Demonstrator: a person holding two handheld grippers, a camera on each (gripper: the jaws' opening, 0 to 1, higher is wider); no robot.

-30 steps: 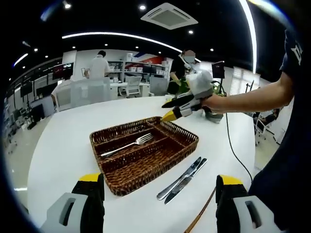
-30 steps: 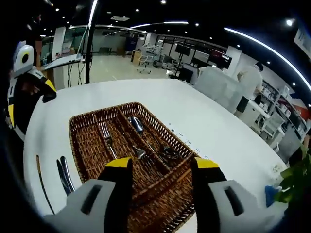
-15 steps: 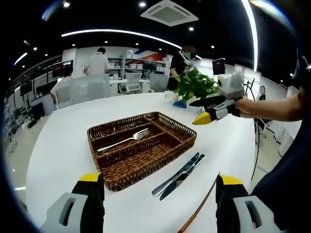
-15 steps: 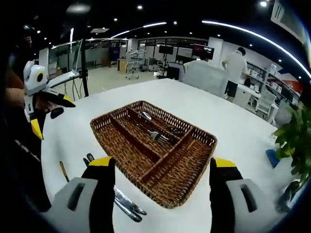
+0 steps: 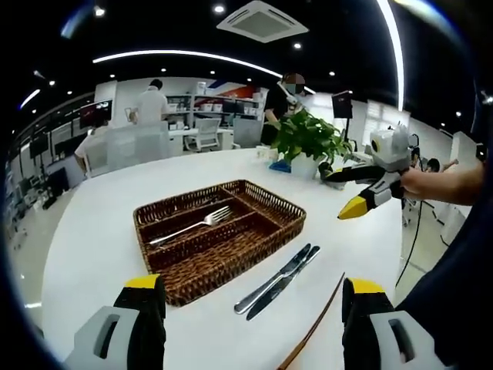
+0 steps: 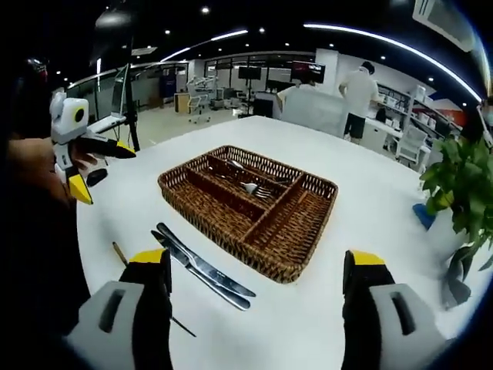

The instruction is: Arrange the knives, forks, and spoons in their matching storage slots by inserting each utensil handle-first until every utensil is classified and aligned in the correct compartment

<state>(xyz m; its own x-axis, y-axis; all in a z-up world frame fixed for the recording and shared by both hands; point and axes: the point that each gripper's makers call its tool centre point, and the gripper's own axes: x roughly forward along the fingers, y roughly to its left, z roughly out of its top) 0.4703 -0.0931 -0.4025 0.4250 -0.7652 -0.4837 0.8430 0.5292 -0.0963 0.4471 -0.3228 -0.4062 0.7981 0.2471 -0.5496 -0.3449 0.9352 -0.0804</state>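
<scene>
A brown wicker cutlery basket (image 5: 271, 218) (image 6: 306, 185) sits mid-table on the white table. A fork (image 5: 194, 226) lies in one of its long slots. In the right gripper view, silver utensil heads (image 6: 248, 186) show inside, too small to sort. Two knives (image 5: 277, 271) (image 6: 202, 267) lie side by side on the table beside the basket. My left gripper (image 5: 254, 312) is open and holds nothing, short of the basket and knives. My right gripper (image 6: 258, 304) is open wide and holds nothing. Each gripper also appears in the other's view: right gripper (image 5: 368, 194), left gripper (image 6: 83, 163), both raised in hands, clear of the basket.
A thin brown stick (image 5: 314, 327) (image 6: 119, 253) lies on the table near the knives. A potted plant (image 5: 306, 141) (image 6: 461, 173) stands at the table's edge beside a small blue item (image 6: 422, 216). People and desks fill the room behind.
The right gripper has pulled back from over the basket and away to its side, its jaws spreading wider. Both views now take in the whole basket and the knives.
</scene>
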